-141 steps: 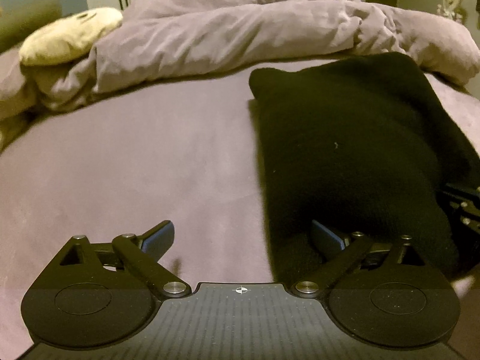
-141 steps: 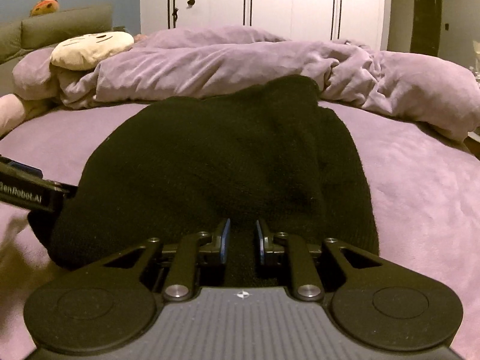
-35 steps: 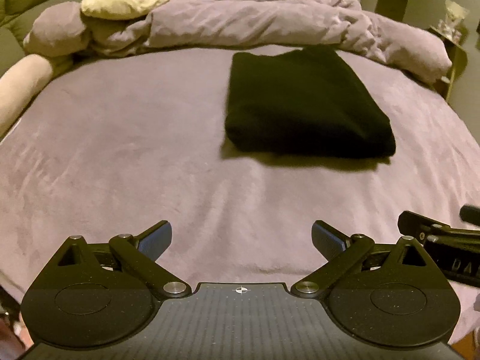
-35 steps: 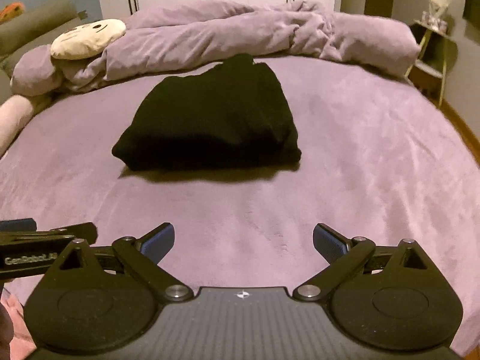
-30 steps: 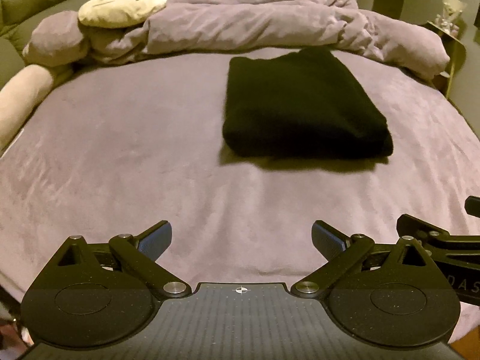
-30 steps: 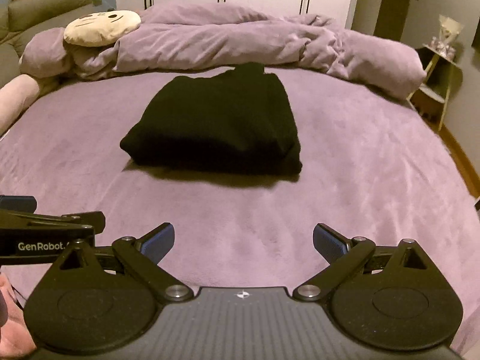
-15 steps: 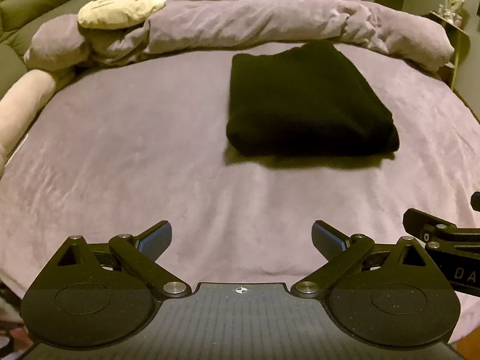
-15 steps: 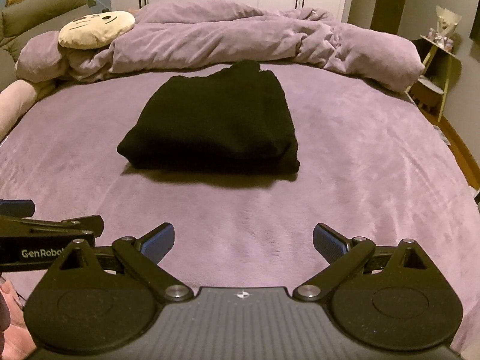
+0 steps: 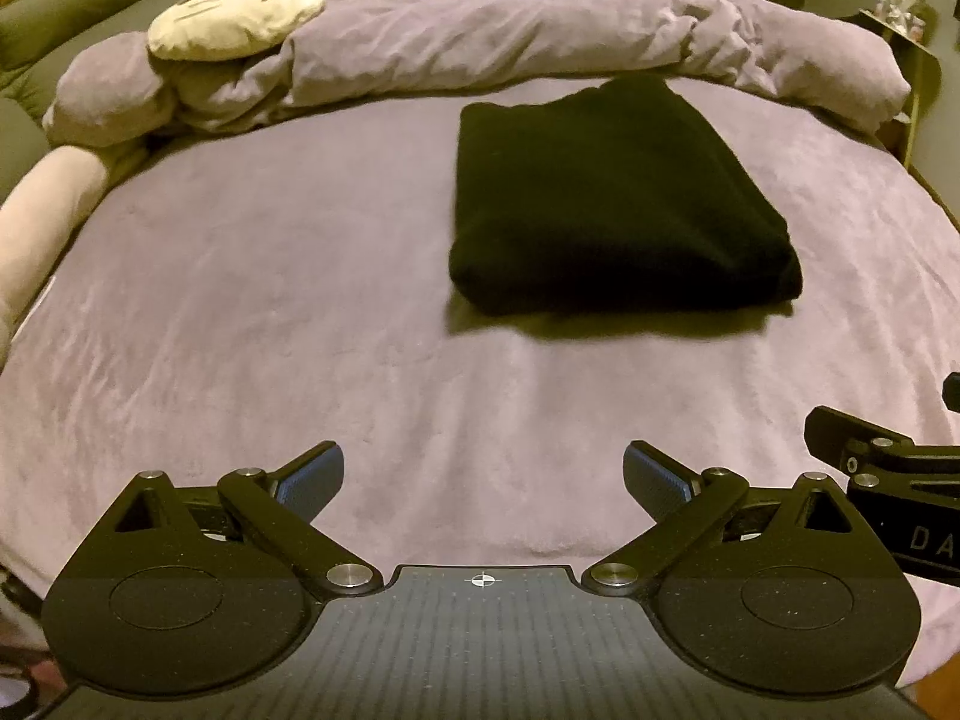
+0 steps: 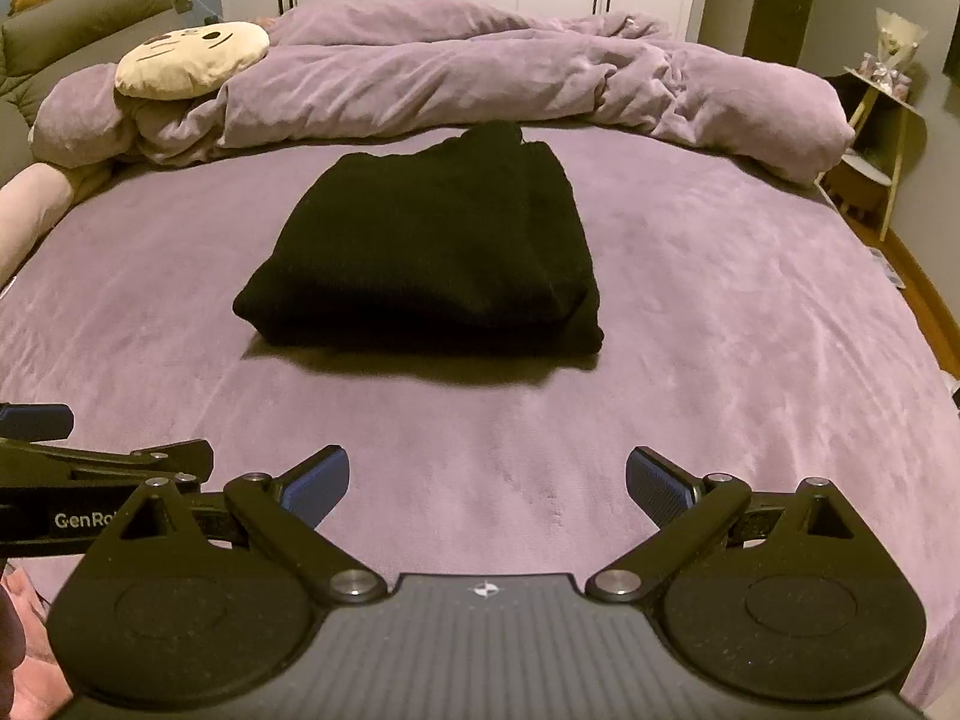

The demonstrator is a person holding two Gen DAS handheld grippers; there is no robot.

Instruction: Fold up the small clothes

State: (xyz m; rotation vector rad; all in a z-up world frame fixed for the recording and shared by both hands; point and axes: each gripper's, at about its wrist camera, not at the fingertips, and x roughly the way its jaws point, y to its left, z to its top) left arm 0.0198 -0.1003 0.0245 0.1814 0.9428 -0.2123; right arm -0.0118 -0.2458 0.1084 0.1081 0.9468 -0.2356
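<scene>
The black knitted garment (image 10: 429, 252), folded into a compact rectangular bundle, lies flat on the purple plush bed sheet (image 10: 720, 312) near the middle of the bed. Its thick folded edge faces the cameras, and a small lump of fabric projects at the far edge. No loose sleeve or hem is visible outside the bundle. On this evidence, the fold of this item is judged complete or nearly complete.

The left gripper (image 9: 483, 474) is held low over the near part of the bed, well apart from the garment. Its jaws stand wide apart and hold nothing. The right gripper (image 10: 487, 477) is in a matching position just beside it, jaws likewise spread and empty. Each gripper appears at the edge of the other's view, which confirms that they are side by side. This stand-off probably serves to expose the whole bundle for inspection.

A crumpled purple duvet (image 10: 480, 78) lies along the far edge of the bed, behind the garment. It is clear of the folding area. A cream round plush cushion with a drawn face (image 10: 192, 60) rests on its left end.

No second garment is visible in either view.
</scene>
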